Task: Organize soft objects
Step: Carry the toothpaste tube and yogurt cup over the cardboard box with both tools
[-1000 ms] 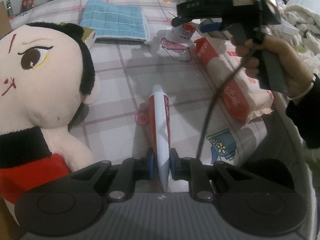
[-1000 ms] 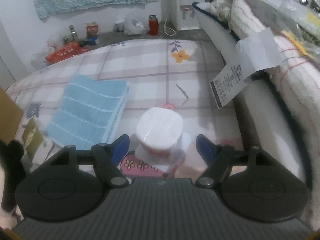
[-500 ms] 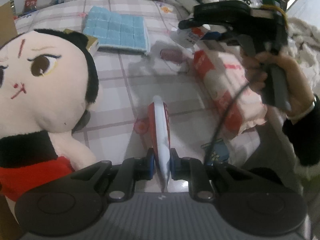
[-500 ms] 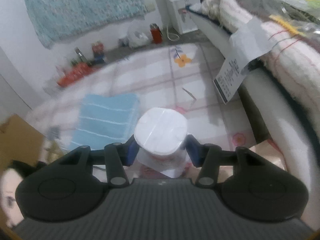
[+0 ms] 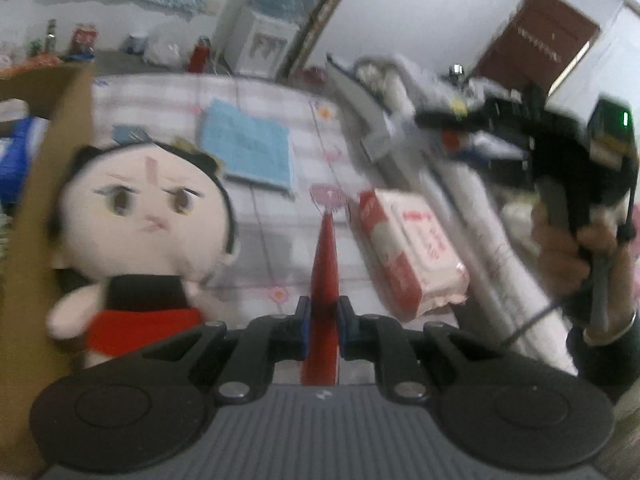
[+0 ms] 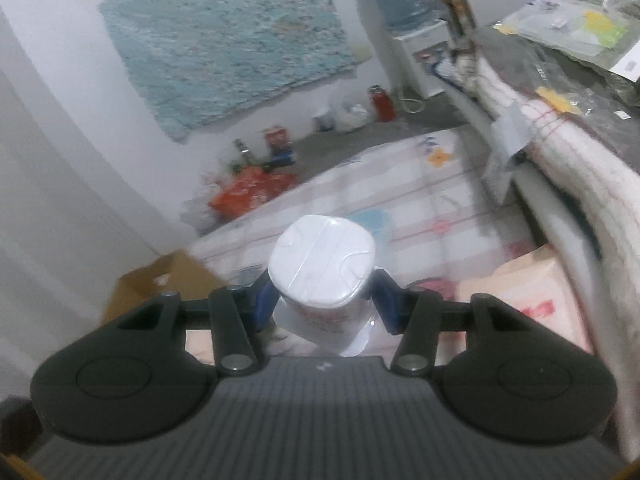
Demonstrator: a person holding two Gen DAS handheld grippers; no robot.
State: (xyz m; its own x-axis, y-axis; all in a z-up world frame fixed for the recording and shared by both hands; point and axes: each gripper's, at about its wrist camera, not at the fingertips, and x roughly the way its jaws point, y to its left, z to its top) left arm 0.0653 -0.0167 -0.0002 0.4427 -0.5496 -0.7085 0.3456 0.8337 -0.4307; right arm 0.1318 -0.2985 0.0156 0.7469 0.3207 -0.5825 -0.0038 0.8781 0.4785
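1. The red-and-white tube point(image 5: 325, 264) sat clamped edge-on between the fully closed pads of the left tool point(image 5: 323, 322), its tip pointing away over the checked surface point(image 5: 276, 240), clear of it as far as the blur allowed.
2. The wrapped white roll point(image 6: 322, 270) was pinched at its sides by the right tool point(image 6: 323, 304), whose jaws stood partly apart, just as wide as the roll. It too appeared lifted off the surface.
3. Judged from this, the step in hand was the carry: both soft items gripped and raised, neither yet put away.
4. The likely goal was the cardboard box point(image 6: 160, 288) at the left edge of the surface, its flap point(image 5: 60, 160) standing beside the plush doll point(image 5: 148, 216). The next move would call for swinging each tool over the box opening, keeping the grips firm, and letting go only once above it.
5. Other soft things lay unsorted: the folded blue towel point(image 5: 248, 152) beyond the doll and the pink tissue pack point(image 5: 412, 248) to the right of the tube.
6. Hard to make out: both views were smeared by motion. The inside of the box was hidden, so what it held could not be told. In the left wrist view the right tool showed only as a dark blur gripped by the person's hand point(image 5: 568, 248), the roll barely visible. Print on the roll and pack was unreadable.
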